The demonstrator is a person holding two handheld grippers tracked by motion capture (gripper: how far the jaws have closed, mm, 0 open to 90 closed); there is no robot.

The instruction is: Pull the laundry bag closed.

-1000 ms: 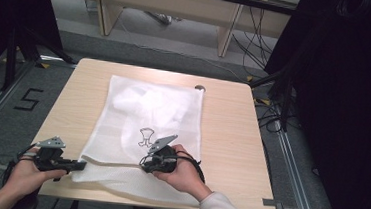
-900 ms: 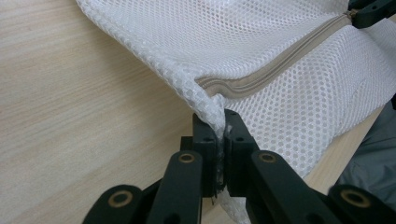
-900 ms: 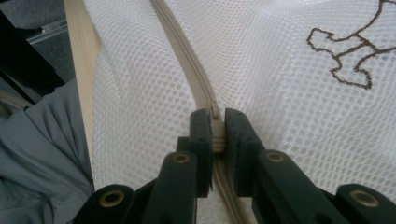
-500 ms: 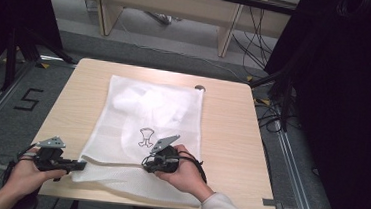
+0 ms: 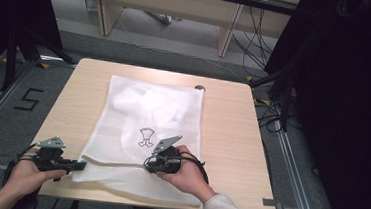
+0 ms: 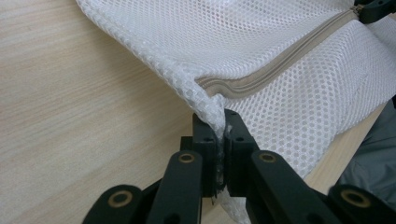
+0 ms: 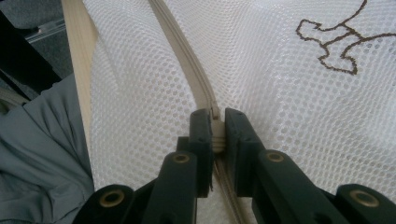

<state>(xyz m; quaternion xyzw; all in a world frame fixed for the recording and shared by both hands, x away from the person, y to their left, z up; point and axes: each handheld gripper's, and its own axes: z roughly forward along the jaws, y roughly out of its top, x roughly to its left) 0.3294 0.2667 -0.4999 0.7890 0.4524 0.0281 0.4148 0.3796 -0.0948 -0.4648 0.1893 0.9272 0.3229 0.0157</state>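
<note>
Flat on wooden table [image 5: 232, 123]: white mesh laundry bag [image 5: 147, 116], near edge facing person, small brown outline figure [image 5: 146, 136] on top. Left tool [image 5: 79, 165] at bag's near-left corner, jaws pinched tight on mesh corner [image 6: 212, 109] beside zipper end. Right tool [image 5: 147, 164] further along near edge, jaws clamped on beige zipper pull [image 7: 215, 126]. Zipper [image 6: 280, 70] runs between both tools. Grey trousers [image 7: 42, 158] visible below table edge.

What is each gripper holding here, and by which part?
The left gripper pinches the white mesh bag at its corner, at the zipper's end. The right gripper clamps the zipper pull.
</note>
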